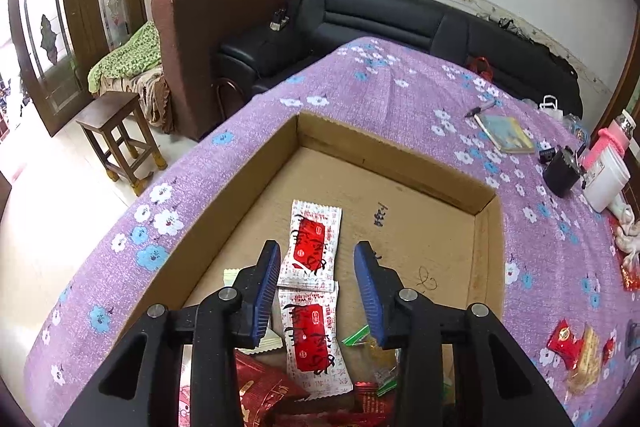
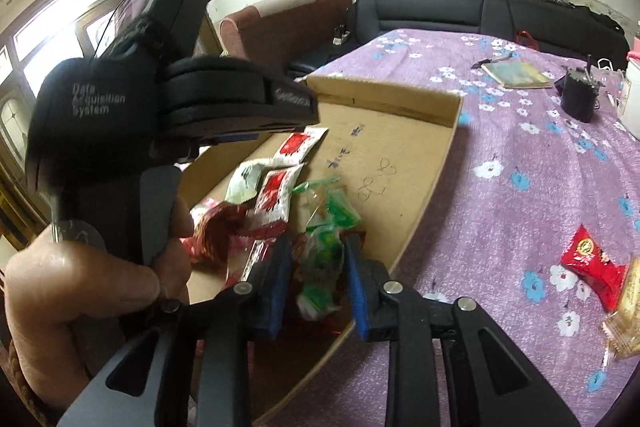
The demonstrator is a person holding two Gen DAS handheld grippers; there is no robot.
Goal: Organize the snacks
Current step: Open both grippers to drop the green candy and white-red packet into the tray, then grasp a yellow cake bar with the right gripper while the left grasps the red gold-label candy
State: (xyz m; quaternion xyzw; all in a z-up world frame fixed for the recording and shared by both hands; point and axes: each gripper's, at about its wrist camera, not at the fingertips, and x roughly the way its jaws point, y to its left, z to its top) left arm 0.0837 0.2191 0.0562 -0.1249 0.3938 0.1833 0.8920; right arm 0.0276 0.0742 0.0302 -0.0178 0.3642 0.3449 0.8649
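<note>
The left claw (image 1: 316,291) is hovering spread over the box (image 1: 394,163), pointing down at two red-and-white packets (image 1: 314,247) lying end to end on its floor. The right claw (image 2: 318,287) is also hanging spread, tilted down over green packets (image 2: 328,223) near the box's right wall. A red packet (image 2: 592,267) is lying on the surface by its right edge. The left hand (image 2: 80,291) is gripping its handle.

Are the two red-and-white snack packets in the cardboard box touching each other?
Touching. The left wrist view shows the upper packet with its lower edge overlapping the top edge of the lower packet; no cardboard shows between them.
</note>
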